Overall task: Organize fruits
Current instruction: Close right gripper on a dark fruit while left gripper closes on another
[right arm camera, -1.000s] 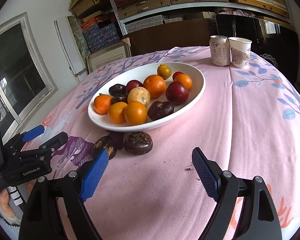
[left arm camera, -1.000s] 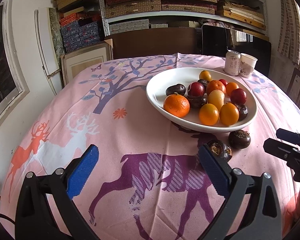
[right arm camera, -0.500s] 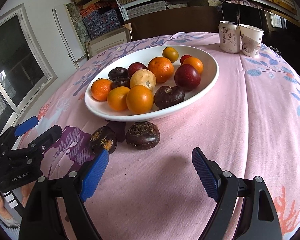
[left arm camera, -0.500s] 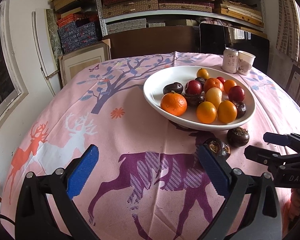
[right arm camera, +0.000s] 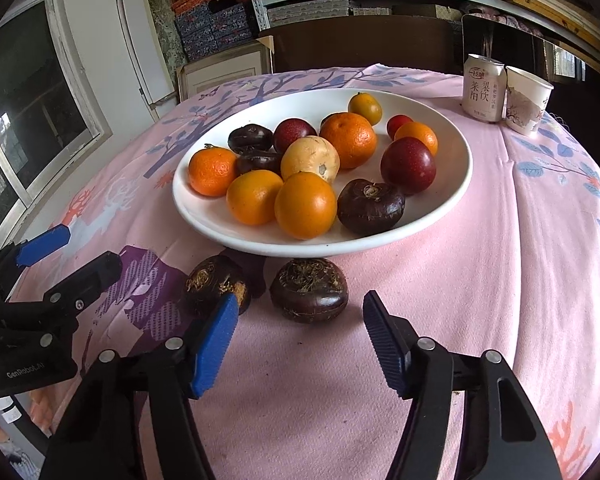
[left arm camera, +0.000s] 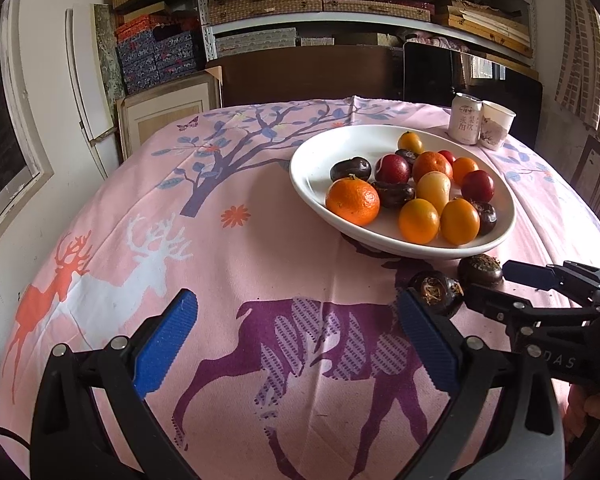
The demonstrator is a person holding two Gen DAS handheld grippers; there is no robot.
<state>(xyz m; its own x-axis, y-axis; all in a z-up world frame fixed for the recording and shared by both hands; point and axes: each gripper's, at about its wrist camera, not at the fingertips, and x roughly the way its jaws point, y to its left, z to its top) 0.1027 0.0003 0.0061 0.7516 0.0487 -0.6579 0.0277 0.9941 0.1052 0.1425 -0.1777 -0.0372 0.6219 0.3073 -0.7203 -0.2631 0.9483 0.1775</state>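
A white bowl point(right arm camera: 452, 196) point(left arm camera: 308, 184) on the pink tablecloth holds several oranges, red plums, a pale fruit and dark water chestnuts. Two dark water chestnuts lie on the cloth just in front of the bowl: one on the right point(right arm camera: 309, 290) point(left arm camera: 480, 270), one on the left point(right arm camera: 216, 290) point(left arm camera: 438, 292). My right gripper point(right arm camera: 300, 340) is open and empty, its fingers just short of the right chestnut. My left gripper point(left arm camera: 296, 336) is open and empty over the purple deer print; it also shows in the right wrist view point(right arm camera: 76, 256).
A drink can point(right arm camera: 482, 88) and a paper cup point(right arm camera: 526, 100) stand behind the bowl. Shelves with boxes, a dark cabinet and a framed panel stand beyond the table's far edge. A window is on the left wall.
My right gripper has moved forward, close to the two chestnuts on the cloth. The left gripper has shifted only slightly. Both stay open.
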